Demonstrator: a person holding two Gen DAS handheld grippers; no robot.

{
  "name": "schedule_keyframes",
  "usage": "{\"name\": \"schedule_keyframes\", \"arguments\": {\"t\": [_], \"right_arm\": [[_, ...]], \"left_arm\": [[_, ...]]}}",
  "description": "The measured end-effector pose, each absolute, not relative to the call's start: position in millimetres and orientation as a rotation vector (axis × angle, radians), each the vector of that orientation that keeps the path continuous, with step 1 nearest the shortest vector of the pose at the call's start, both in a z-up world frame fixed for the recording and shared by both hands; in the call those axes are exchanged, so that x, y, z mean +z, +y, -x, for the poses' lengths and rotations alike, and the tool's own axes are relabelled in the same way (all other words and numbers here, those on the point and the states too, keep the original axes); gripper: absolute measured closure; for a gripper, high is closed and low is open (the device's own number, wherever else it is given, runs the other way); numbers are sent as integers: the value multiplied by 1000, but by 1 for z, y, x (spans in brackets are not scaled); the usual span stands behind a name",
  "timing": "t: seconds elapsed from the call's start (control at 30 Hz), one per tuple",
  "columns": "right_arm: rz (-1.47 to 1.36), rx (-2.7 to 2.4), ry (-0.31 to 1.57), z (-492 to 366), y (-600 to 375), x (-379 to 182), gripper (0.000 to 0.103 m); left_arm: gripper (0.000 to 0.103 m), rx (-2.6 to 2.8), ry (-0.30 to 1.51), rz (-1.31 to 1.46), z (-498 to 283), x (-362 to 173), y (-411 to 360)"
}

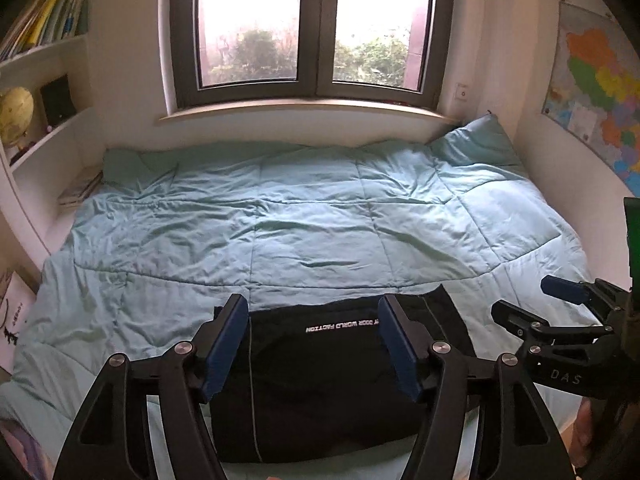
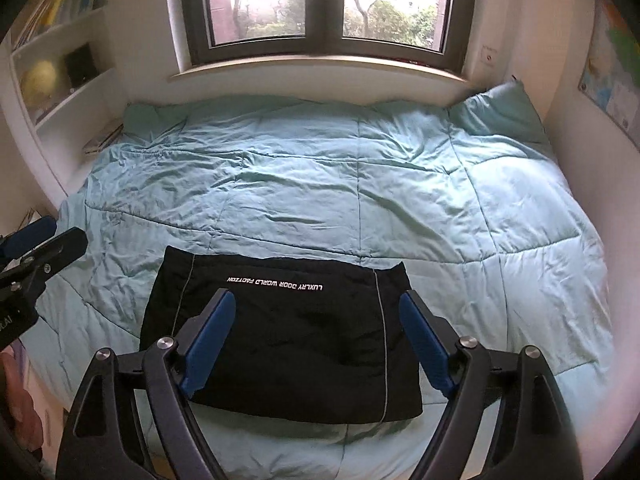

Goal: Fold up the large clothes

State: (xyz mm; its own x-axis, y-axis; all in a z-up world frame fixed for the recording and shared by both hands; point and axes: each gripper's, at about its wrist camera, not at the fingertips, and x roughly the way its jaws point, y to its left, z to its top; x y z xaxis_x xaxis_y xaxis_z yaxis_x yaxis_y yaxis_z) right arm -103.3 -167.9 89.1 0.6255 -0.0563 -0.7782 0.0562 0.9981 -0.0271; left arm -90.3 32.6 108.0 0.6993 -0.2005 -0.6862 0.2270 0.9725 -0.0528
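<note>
A bedroom in a home. Shown by a wide bed with a light blue quilt (image 1: 304, 220) and a pillow (image 1: 476, 144) at upper right, below a window (image 1: 316, 28) at top centre. At upper left, white shelves (image 1: 52, 80) with books (image 1: 48, 12) and a globe (image 1: 16, 114); at right edge, a coloured wall map (image 1: 596, 80)

We note black plastic linkage arms on the left two-finger gripper (image 1: 312, 344) and the right two-finger gripper (image 2: 316, 340), each joined by round silver pivot screws. Ribbed blue rubber pads (image 1: 226, 344) line every finger; white "DAS" lettering marks one body.
</note>
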Motion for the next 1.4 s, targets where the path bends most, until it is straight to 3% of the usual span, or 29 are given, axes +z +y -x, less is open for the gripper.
{"name": "schedule_keyframes", "arguments": {"t": [1.4], "right_arm": [[-63, -54, 1027, 57, -180, 41, 18]], "left_arm": [[34, -122, 872, 26, 55, 72, 56]]}}
